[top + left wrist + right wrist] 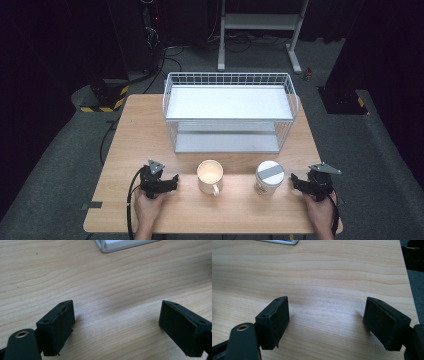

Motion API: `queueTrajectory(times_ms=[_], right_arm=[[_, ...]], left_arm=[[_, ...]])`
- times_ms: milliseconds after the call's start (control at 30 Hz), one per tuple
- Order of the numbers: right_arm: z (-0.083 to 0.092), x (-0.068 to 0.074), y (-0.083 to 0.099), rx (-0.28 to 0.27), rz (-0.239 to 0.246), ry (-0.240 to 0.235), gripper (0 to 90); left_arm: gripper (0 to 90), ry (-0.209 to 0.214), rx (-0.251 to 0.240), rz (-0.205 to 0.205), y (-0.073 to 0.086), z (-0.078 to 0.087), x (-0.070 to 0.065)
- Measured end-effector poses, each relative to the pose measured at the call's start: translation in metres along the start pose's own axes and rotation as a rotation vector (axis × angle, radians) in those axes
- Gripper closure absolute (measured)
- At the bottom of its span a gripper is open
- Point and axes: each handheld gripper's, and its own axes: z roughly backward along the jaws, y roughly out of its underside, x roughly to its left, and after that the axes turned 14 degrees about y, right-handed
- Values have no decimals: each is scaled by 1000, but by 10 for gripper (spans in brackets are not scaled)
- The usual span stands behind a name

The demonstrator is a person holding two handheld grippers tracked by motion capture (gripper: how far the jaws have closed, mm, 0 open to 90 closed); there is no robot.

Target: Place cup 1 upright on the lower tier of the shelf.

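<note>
A cream mug (pixel 210 175) with its handle toward the front stands on the wooden table (pixel 150 135) in front of a white wire rack (pixel 229 111). To its right stands a white jar (pixel 269 177) with a grey strip across its lid. My left gripper (pixel 172 180) rests on the table left of the mug, held by a hand, and it is open. My right gripper (pixel 295 179) rests right of the jar, also open. In the left gripper view my left gripper (pixel 116 320) has bare wood between its jaws. In the right gripper view my right gripper (pixel 325 318) spans bare wood too.
The two-level wire rack fills the back half of the table; a corner of its base (pixel 120 245) shows in the left gripper view. The table's right edge (pixel 409 287) lies close beside the right gripper. Dark floor, cables and a stand frame (pixel 260 30) lie beyond.
</note>
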Motion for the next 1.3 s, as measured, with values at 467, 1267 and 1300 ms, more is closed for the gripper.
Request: queueTrajectory(times_ms=[467, 1267, 1300], right_arm=[[0, 0, 0, 0, 2, -2, 206], [10, -3, 7, -20, -15, -43, 158], [14, -4, 9, -38, -5, -46, 161]], left_arm=[[148, 3, -4, 5, 0, 0, 0], [150, -1, -2, 1, 0, 0, 0], [150, -1, -2, 2, 0, 0, 0]])
